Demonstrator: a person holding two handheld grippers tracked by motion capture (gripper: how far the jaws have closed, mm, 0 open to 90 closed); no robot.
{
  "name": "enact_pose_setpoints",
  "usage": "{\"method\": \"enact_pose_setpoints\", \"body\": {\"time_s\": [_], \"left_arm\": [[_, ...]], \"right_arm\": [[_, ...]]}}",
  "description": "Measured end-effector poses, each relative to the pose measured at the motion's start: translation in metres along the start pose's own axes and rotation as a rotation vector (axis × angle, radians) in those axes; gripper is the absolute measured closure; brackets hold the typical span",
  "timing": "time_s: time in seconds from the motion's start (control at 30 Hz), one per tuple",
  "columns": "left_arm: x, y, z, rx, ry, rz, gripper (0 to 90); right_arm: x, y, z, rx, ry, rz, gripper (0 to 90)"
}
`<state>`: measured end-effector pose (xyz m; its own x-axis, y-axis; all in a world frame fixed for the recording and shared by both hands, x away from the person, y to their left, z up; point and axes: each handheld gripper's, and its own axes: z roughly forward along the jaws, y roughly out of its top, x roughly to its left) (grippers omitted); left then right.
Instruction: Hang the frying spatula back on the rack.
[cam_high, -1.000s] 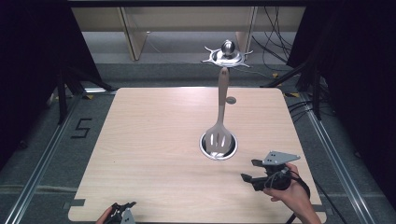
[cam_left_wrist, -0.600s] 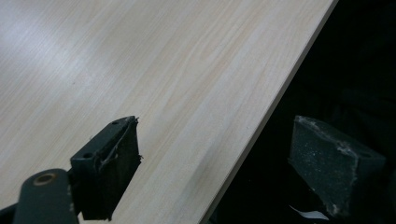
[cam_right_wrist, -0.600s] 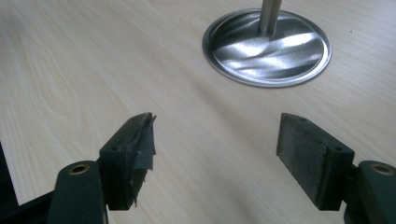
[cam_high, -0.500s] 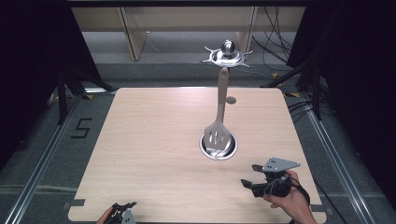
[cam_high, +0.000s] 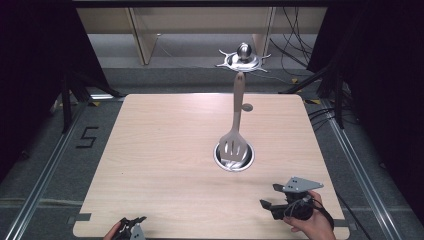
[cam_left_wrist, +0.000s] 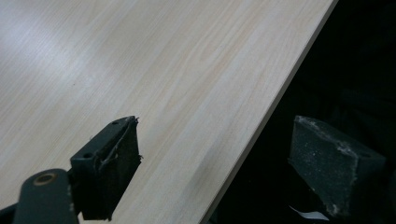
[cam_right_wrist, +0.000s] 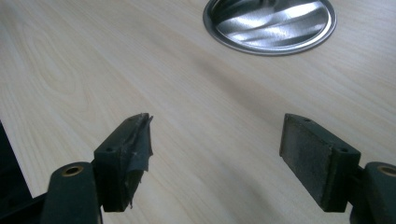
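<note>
A pale slotted spatula stands upright with its head in a round metal cup sunk into the wooden table. In the high view my right gripper is held in a hand at the table's near right corner, short of the cup. Its jaws have just been opening and now stand wide with nothing between them. The right gripper view has the right gripper over bare wood and the cup ahead. My left gripper sits at the near left edge. Seen in its own view, the left gripper is open, astride the table's edge.
A shiny metal stand with a ball sits on the floor beyond the table's far edge. Cables trail at the back right. A "5" mark lies on the floor at the left. Dark drapes flank both sides.
My right gripper has drifted a little toward the table's near edge and its jaws have spread slightly. The left gripper and the spatula have not moved.
</note>
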<state>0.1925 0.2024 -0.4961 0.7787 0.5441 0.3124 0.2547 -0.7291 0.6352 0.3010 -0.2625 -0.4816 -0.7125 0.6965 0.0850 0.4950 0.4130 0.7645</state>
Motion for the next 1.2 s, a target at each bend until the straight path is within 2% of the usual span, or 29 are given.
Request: {"method": "enact_pose_setpoints", "body": {"time_s": [0.03, 0.07, 0.1, 0.13, 0.17, 0.2, 0.27, 0.4, 0.43, 0.47, 0.53, 0.57, 0.67, 0.7, 0.8, 0.83, 0.87, 0.97, 1.03, 1.07, 1.1, 1.13, 1.17, 1.2], "left_arm": [[0.0, 0.0, 0.0, 0.0, 0.003, 0.001, 15.3], [0.0, 0.0, 0.0, 0.001, 0.002, 0.002, 15.3], [0.0, 0.0, 0.001, 0.001, -0.003, -0.002, 15.3], [0.0, 0.0, 0.001, -0.001, -0.003, -0.003, 15.3], [-0.001, 0.0, 0.001, 0.0, -0.003, -0.004, 15.3], [-0.001, 0.0, 0.001, 0.001, -0.004, -0.004, 15.3], [-0.001, 0.0, 0.001, 0.001, -0.004, -0.003, 15.3], [-0.001, 0.0, 0.001, -0.008, 0.006, -0.006, 15.3], [-0.001, 0.0, 0.001, -0.007, 0.008, -0.005, 15.3], [-0.001, 0.0, 0.001, -0.008, 0.009, -0.006, 15.3], [-0.001, 0.0, 0.001, -0.008, 0.01, -0.005, 15.3], [-0.001, 0.0, 0.001, -0.009, 0.009, -0.006, 15.3], [-0.001, 0.0, 0.001, -0.008, 0.009, -0.005, 15.3], [-0.001, 0.0, 0.001, -0.007, 0.009, -0.005, 15.3], [-0.001, 0.0, 0.001, 0.0, 0.002, 0.0, 15.3], [-0.001, 0.0, 0.001, 0.001, 0.001, 0.001, 15.3], [-0.001, 0.0, 0.001, 0.001, 0.002, 0.002, 15.3], [-0.001, 0.0, 0.0, 0.002, 0.004, 0.005, 15.3], [-0.001, 0.0, 0.0, 0.002, 0.003, 0.004, 15.3], [-0.001, 0.0, 0.0, 0.002, 0.003, 0.005, 15.3], [-0.001, 0.0, 0.0, 0.002, 0.003, 0.005, 15.4], [-0.001, 0.0, 0.0, 0.003, 0.003, 0.005, 15.3], [-0.001, 0.0, 0.0, 0.003, 0.003, 0.005, 15.3], [-0.001, 0.0, 0.0, 0.003, 0.004, 0.005, 15.3]], "right_arm": [[0.0, 0.0, 0.0, 0.0, 0.0, 0.0, 25.8], [0.002, -0.001, 0.0, 0.008, -0.005, 0.027, 25.1], [0.0, -0.002, 0.0, 0.011, -0.003, 0.009, 24.5], [0.001, -0.003, -0.001, 0.013, -0.014, 0.024, 24.5], [0.001, -0.004, -0.001, 0.008, -0.02, 0.013, 24.5], [0.002, -0.005, -0.002, 0.018, -0.004, 0.026, 24.5], [0.002, -0.007, -0.002, 0.006, -0.008, 0.006, 24.5], [0.005, -0.011, -0.004, 0.015, -0.015, 0.025, 24.0], [0.004, -0.012, -0.005, 0.01, -0.018, 0.011, 23.4], [0.005, -0.013, -0.005, 0.014, -0.02, 0.024, 22.1], [0.005, -0.014, -0.005, 0.017, -0.019, 0.02, 19.3], [0.006, -0.017, -0.004, 0.018, -0.04, 0.058, 16.9], [0.005, -0.019, -0.005, 0.025, -0.031, 0.061, 17.1], [0.007, -0.021, -0.005, 0.027, -0.033, 0.103, 16.7], [0.007, -0.023, -0.005, 0.017, -0.03, 0.094, 16.7], [0.008, -0.023, -0.006, 0.022, -0.044, 0.097, 16.7], [0.006, -0.023, -0.006, 0.023, -0.039, 0.071, 16.7], [0.008, -0.024, -0.006, 0.013, -0.025, 0.071, 16.5], [0.009, -0.025, -0.007, 0.013, -0.047, 0.06, 16.5], [0.011, -0.026, -0.007, 0.022, -0.036, 0.086, 16.4], [0.011, -0.026, -0.007, 0.022, -0.036, 0.086, 16.4], [0.01, -0.027, -0.007, 0.021, -0.041, 0.058, 16.4], [0.01, -0.027, -0.007, 0.02, -0.039, 0.052, 16.4], [0.01, -0.028, -0.006, 0.029, -0.017, 0.048, 16.4]]}}
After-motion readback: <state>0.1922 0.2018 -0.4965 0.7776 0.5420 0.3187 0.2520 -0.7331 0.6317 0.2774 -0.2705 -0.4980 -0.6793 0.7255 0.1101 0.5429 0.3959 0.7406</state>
